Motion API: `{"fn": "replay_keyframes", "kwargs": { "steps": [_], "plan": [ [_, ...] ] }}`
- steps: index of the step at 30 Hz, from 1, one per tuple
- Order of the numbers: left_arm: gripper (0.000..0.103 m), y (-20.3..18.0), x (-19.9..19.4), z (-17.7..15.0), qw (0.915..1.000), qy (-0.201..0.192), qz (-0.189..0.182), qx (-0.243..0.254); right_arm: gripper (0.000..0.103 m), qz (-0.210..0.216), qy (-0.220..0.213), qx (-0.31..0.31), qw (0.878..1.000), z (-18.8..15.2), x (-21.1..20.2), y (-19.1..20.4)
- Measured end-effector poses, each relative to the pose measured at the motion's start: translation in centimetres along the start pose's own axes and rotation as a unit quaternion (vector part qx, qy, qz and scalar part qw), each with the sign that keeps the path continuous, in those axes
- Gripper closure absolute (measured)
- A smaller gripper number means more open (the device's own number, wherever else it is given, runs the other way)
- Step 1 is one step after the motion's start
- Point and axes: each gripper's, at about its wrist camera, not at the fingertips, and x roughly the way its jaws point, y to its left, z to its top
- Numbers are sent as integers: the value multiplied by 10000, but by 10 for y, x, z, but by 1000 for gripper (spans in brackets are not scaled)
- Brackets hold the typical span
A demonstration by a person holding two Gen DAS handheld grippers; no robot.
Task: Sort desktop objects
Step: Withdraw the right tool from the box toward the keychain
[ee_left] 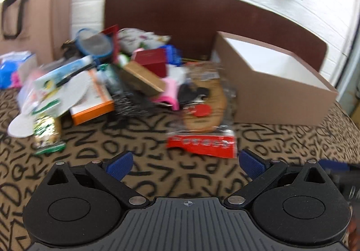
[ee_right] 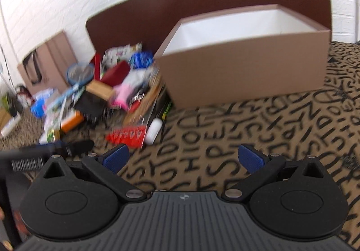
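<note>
A jumbled pile of desktop objects (ee_left: 126, 75) lies on a brown cloth printed with black letters (ee_left: 139, 174). At its front is a clear packet with a red strip (ee_left: 202, 138) over a tan item. An orange-edged box (ee_left: 92, 111), a dark red box (ee_left: 153, 59) and a pink item (ee_left: 171, 91) are in the heap. An open brown box with a white inside (ee_left: 276, 84) stands to the right. My left gripper (ee_left: 184, 163) is open, short of the packet. In the right wrist view the pile (ee_right: 108, 95), the box (ee_right: 245, 64) and a white bottle (ee_right: 154, 130) show; my right gripper (ee_right: 183, 160) is open over bare cloth.
A dark brown board (ee_left: 202, 14) leans on the white brick wall behind the pile. A tan paper bag with black handles (ee_left: 33, 23) stands at the back left. A blue and pink item (ee_left: 9, 75) lies far left. The other gripper's dark body (ee_right: 45, 154) shows at the left edge.
</note>
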Motion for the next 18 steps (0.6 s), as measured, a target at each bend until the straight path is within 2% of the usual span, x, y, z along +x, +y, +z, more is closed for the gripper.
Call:
{"fn": "replay_keyframes", "kwargs": {
  "steps": [3,9,14,18],
  "plan": [
    [0,10,-1,9,9998,-101,-124,-130,0,114,30,-273,9996,-5,8,16],
    [0,12,7,29,9977,-284,-614,-74,1,301,-424,-1076,9928,5,22,46],
    [0,10,36,42,9972,-174,-721,79,10,461,-692,-1741,9812,14,43,67],
    [7,12,58,49,9962,-61,-861,89,20,502,-779,-2199,9711,20,61,80]
  ]
}}
